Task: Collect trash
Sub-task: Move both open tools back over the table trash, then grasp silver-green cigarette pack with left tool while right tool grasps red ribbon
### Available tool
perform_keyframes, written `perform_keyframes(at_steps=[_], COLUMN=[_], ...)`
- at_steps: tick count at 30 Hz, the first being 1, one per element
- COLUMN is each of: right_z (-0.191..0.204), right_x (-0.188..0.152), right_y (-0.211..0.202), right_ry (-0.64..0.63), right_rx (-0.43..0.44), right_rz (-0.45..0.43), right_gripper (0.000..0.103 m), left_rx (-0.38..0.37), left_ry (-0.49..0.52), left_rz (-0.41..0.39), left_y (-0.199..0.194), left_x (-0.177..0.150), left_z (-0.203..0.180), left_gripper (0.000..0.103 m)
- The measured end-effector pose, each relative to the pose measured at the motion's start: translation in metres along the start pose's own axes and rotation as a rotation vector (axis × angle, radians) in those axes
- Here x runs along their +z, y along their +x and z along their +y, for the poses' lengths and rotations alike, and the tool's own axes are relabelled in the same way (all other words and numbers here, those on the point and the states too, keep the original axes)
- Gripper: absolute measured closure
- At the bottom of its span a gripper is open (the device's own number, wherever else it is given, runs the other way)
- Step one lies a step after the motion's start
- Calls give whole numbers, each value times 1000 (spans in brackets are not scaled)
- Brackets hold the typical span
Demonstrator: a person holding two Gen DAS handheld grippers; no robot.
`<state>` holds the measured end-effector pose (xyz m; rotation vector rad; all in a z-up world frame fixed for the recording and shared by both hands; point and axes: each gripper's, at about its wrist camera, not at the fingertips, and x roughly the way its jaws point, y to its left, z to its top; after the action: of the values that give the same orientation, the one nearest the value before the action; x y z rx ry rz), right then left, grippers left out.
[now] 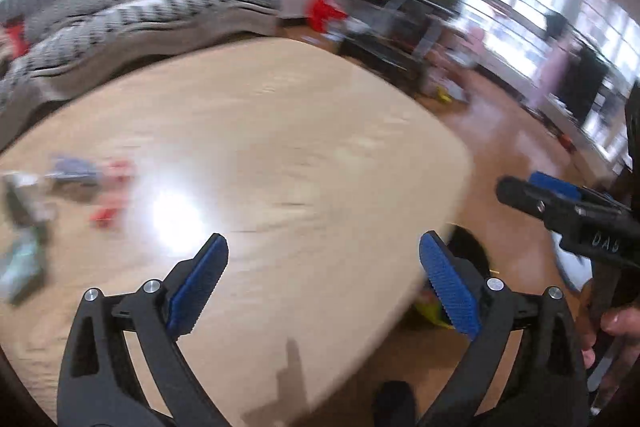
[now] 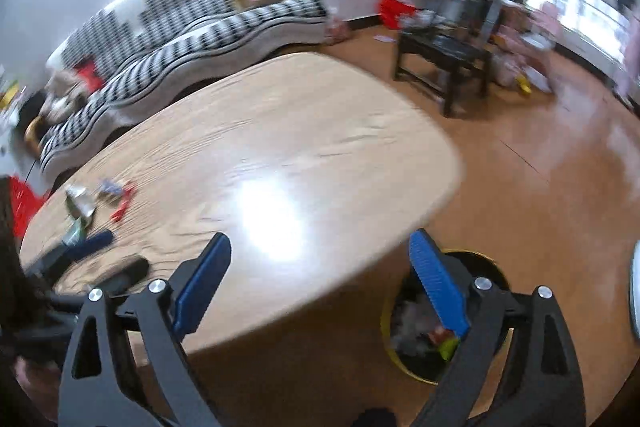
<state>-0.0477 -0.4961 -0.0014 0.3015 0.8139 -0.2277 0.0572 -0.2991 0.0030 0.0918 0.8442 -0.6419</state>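
Scraps of trash (image 2: pixel 98 201) lie scattered at the wooden table's (image 2: pixel 280 131) left edge, far left of both grippers. The left gripper (image 1: pixel 324 281), nearer that side, and the right gripper (image 2: pixel 320 281) both gape wide, holding nothing. At lower right, a yellow-rimmed bin (image 2: pixel 412 335) beside the table already contains crumpled wrappers.

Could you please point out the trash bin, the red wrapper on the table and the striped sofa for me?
trash bin (image 2: pixel 394 359): right wrist view, its yellow rim.
red wrapper (image 2: pixel 123 206): right wrist view, its middle.
striped sofa (image 2: pixel 208 39): right wrist view, seat cushion.
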Motion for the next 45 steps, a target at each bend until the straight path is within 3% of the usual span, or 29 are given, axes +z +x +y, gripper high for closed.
perform_keyframes(at_steps=[3, 9, 14, 23, 28, 41, 42, 45], right_z=[55, 144, 198, 245, 254, 267, 269, 278], right_x=[8, 8, 1, -9, -10, 2, 2, 7], right_y=[16, 48, 72, 110, 126, 174, 177, 184], right_ry=[-72, -186, -239, -330, -358, -305, -298, -287], right_rx=[81, 159, 199, 231, 224, 196, 198, 191], right_rz=[5, 34, 67, 134, 159, 206, 208, 202], right_gripper=[15, 15, 15, 15, 15, 15, 15, 15], left_rx=[106, 290, 313, 238, 242, 265, 262, 216], left_ry=[-33, -157, -193, 71, 189, 165, 145, 76], left_rz=[-31, -56, -43, 97, 169, 161, 167, 173], left_y=[-27, -75, -91, -47, -17, 8, 9, 6], left_x=[-7, -32, -42, -51, -53, -34, -33, -32], left_z=[61, 184, 238, 257, 259, 264, 265, 268], left_gripper=[9, 9, 9, 9, 9, 8, 10, 35])
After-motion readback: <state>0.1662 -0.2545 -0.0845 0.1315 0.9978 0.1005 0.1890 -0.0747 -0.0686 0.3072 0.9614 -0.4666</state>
